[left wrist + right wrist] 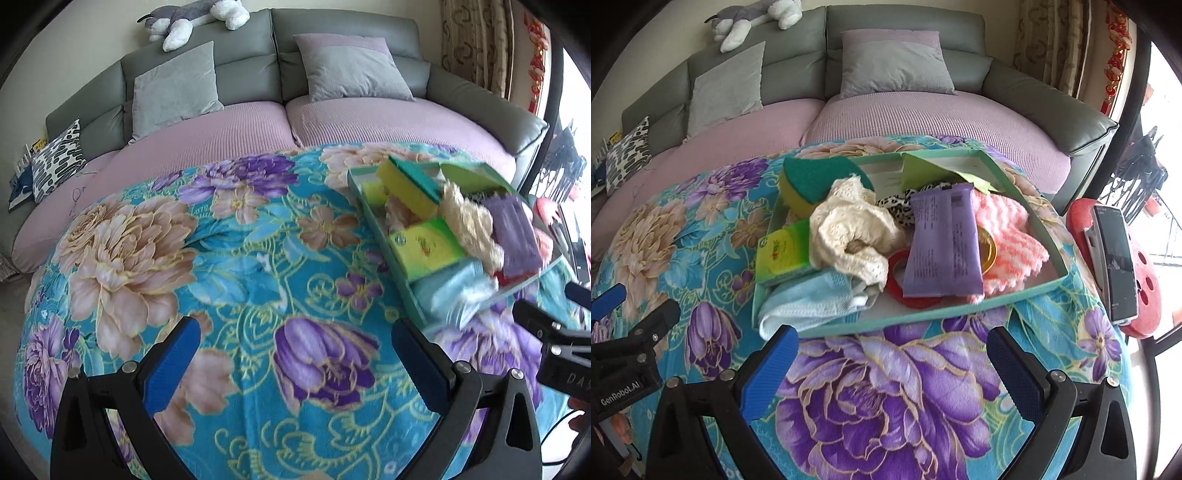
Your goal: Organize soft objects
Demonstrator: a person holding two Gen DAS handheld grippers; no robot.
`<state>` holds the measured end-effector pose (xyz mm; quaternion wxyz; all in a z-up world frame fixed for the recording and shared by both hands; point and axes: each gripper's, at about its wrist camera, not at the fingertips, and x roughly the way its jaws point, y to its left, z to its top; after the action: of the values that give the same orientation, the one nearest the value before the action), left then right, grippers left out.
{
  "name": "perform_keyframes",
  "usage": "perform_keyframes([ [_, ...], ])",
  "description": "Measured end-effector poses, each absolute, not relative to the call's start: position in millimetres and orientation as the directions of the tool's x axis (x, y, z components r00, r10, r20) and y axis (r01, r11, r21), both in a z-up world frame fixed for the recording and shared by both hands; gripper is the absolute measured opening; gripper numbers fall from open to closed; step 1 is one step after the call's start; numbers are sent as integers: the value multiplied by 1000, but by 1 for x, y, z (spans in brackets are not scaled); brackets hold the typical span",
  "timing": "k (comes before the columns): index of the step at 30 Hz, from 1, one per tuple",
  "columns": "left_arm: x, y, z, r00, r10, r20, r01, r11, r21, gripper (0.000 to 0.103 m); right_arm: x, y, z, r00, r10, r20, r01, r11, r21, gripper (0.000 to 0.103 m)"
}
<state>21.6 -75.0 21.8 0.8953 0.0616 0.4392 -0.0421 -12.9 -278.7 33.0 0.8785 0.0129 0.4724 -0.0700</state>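
Observation:
A shallow teal box (1027,291) (376,229) lies on the floral blanket (236,236) (886,387), filled with soft items. Inside it are a yellow-green sponge (812,177) (410,184), a cream knit cloth (849,229) (469,218), a purple packet (942,240) (513,229), a pink striped cloth (1008,240), a green tissue pack (779,251) (424,247) and a light blue face mask (809,299) (450,291). My left gripper (295,365) is open over bare blanket, left of the box. My right gripper (894,369) is open just in front of the box's near wall, holding nothing.
A grey sofa (332,33) with pink seat covers and cushions (347,66) stands behind the blanket. A plush husky (192,18) lies on the backrest. A phone (1115,258) rests on a red stool (1145,280) to the right.

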Motion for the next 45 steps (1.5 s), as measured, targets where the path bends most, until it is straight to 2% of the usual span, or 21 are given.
perform_keyframes([
  [11, 1, -63, 11, 597, -20, -802, 122, 990, 65, 103, -23, -258, 22, 522, -86, -849, 79, 996, -52, 103],
  [29, 16, -43, -9, 579, 61, -813, 50, 993, 110, 103, -4, -251, -2, 482, -78, -873, 66, 996, -53, 103],
  [45, 24, -46, -18, 557, 41, -830, 67, 993, 93, 103, 0, -253, -8, 485, -92, -870, 77, 995, -62, 103],
])
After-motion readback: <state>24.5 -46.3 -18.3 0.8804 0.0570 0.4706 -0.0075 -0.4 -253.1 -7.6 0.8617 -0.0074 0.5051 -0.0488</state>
